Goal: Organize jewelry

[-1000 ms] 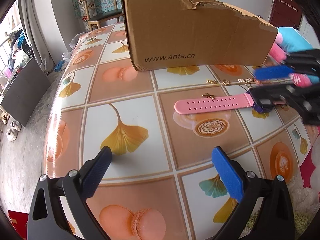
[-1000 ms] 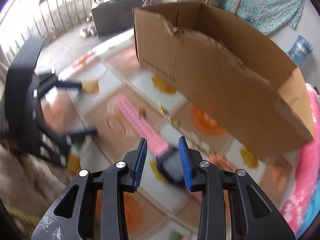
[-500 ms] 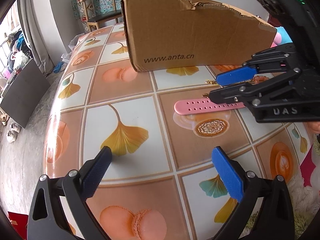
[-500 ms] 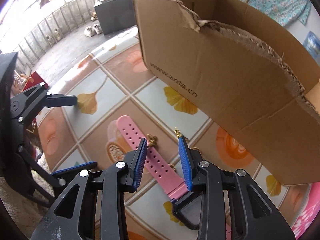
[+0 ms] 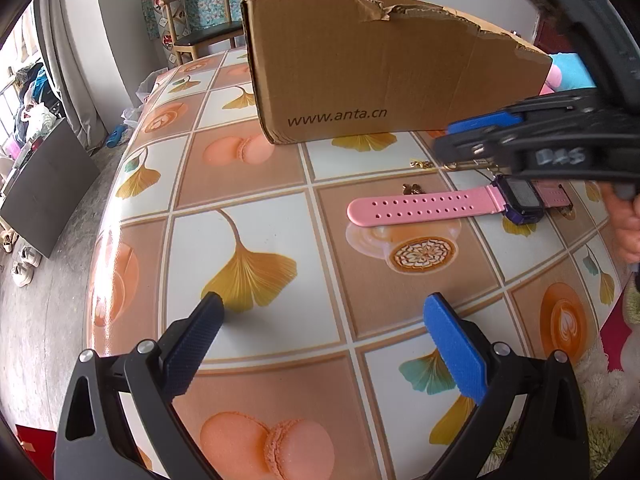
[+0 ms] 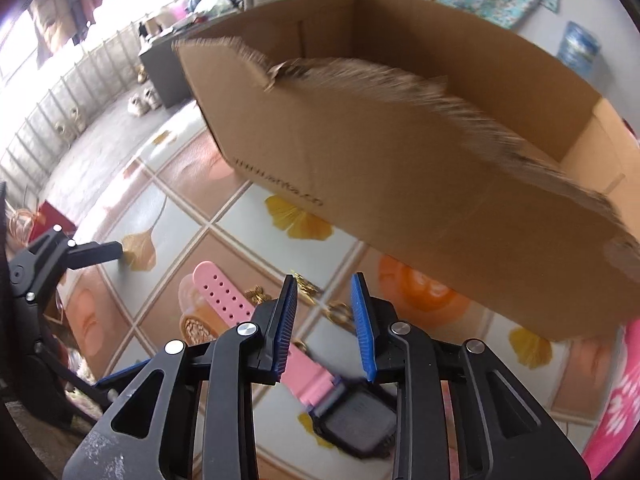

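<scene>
One pink watch (image 5: 440,206); one torn cardboard box (image 5: 380,72); two grippers, left (image 5: 324,320) and right (image 6: 324,316); gold jewelry pieces (image 5: 414,189) (too small to count); one chair (image 5: 200,16).

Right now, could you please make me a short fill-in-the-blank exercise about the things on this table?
1. The strap of the watch lying on the table is ____ in colour.
2. The web address on the cardboard box reads www.____.cn.
3. Between the pads of the left gripper there is ____.
4. The small pieces of jewelry beside the strap are ____ in colour.

Missing words: pink; anta; nothing; gold
</scene>
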Demonstrator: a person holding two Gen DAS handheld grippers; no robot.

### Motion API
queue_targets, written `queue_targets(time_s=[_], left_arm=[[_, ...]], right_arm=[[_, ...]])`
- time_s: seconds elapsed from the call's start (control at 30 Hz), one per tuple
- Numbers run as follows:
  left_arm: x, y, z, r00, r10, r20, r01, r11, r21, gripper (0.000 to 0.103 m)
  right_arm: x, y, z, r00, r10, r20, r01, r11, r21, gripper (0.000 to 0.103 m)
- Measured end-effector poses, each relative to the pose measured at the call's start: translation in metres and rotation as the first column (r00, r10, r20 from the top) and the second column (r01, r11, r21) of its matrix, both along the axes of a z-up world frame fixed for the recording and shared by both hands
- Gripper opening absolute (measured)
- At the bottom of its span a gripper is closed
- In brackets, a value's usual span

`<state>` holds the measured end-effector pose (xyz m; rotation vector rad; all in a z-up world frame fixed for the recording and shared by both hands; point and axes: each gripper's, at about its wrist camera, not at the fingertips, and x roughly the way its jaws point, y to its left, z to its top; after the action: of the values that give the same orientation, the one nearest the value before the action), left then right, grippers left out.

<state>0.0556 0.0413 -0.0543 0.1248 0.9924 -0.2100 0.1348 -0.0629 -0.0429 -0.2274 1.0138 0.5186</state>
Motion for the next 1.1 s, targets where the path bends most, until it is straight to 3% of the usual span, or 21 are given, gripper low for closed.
queue_targets(time_s=[0.07,0.17,0.2,0.33,0.6,0.73,0.83,1.1], left_arm=[[0.0,0.0,0.0,1.0,0.0,0.001,0.0,1.0,0.0,0.098],[0.0,0.0,0.0,1.0,0.0,0.0,0.0,1.0,0.0,0.098],[0.0,0.0,0.0,1.0,0.0,0.0,0.0,1.0,0.0,0.098],[0.0,0.0,0.0,1.0,0.001,0.0,-0.001,1.0,0.0,0.098],[-0.001,0.001,0.0,1.0,0.008,0.007,-0.008,1.0,0.0,0.098],[-0.002,0.0,0.001,1.0,0.013,0.012,-0.013,1.0,-0.001,0.098],[-0.002,0.0,0.001,1.0,0.02,0.02,-0.02,1.0,-0.003,0.098],[-0.002,0.0,0.001,0.999,0.022,0.024,-0.022,1.0,-0.003,0.098]], right_arm=[[-0.01,-0.015,0.005,1.0,0.018,-0.018,-0.018,0.999,0.033,0.03],[-0.033,-0.028,0.005,0.998,0.068,-0.015,-0.068,0.998,-0.013,0.046],[-0.038,-0.031,0.003,0.997,0.08,-0.02,-0.08,0.996,-0.032,0.047],[-0.046,-0.045,-0.008,0.994,0.094,-0.053,-0.098,0.993,-0.071,0.047],[-0.042,-0.055,-0.009,0.986,0.165,-0.014,-0.166,0.979,-0.121,0.049],[-0.052,-0.042,-0.014,0.972,0.236,0.002,-0.231,0.953,-0.196,0.049],[-0.059,-0.039,-0.019,0.968,0.251,-0.015,-0.248,0.944,-0.216,0.041],[-0.085,-0.037,-0.018,0.967,0.255,0.01,-0.246,0.943,-0.223,0.038]])
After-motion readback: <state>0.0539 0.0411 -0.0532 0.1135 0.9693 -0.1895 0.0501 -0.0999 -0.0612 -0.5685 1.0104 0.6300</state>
